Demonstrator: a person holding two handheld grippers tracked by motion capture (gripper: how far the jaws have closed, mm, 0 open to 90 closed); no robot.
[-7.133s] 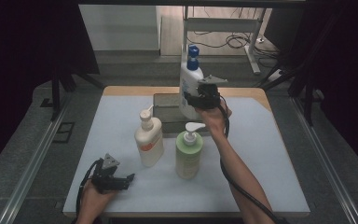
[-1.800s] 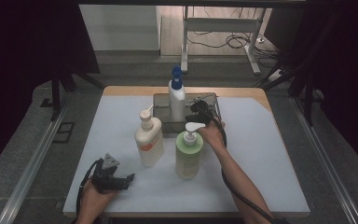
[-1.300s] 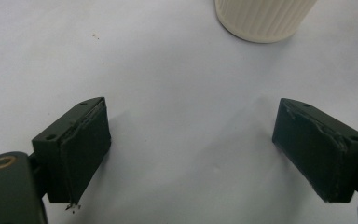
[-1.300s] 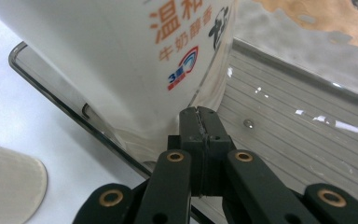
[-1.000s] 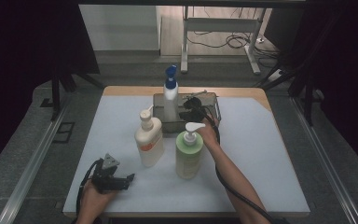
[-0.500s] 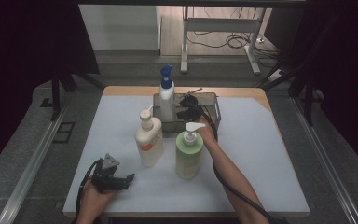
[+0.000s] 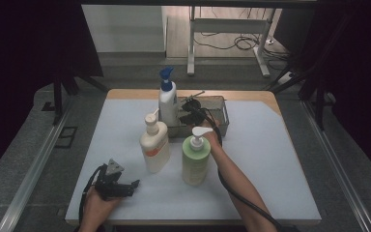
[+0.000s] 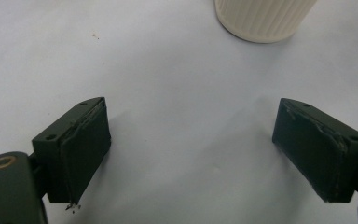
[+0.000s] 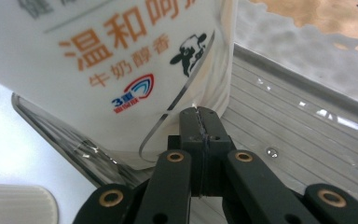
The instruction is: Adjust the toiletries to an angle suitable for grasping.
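Looks like a lab or recording studio: white-covered worktop (image 7: pixel 270 159) fenced by black curtains (image 7: pixel 29 53), metal floor rails (image 7: pixel 38 159), cables (image 7: pixel 232 43) trailing over bare floor under a steel frame table (image 7: pixel 222 29).

The high view looks forward and down from above the near edge of the table (image 7: pixel 270 159), covering its whole top. The left gripper view looks closely down at the near-left tabletop and catches the base of the cream bottle (image 8: pixel 261 18), shared with the high view (image 7: pixel 154 145). The right gripper view looks closely into the far tray (image 9: pixel 298 135) beside the white bottle (image 9: pixel 121 70).
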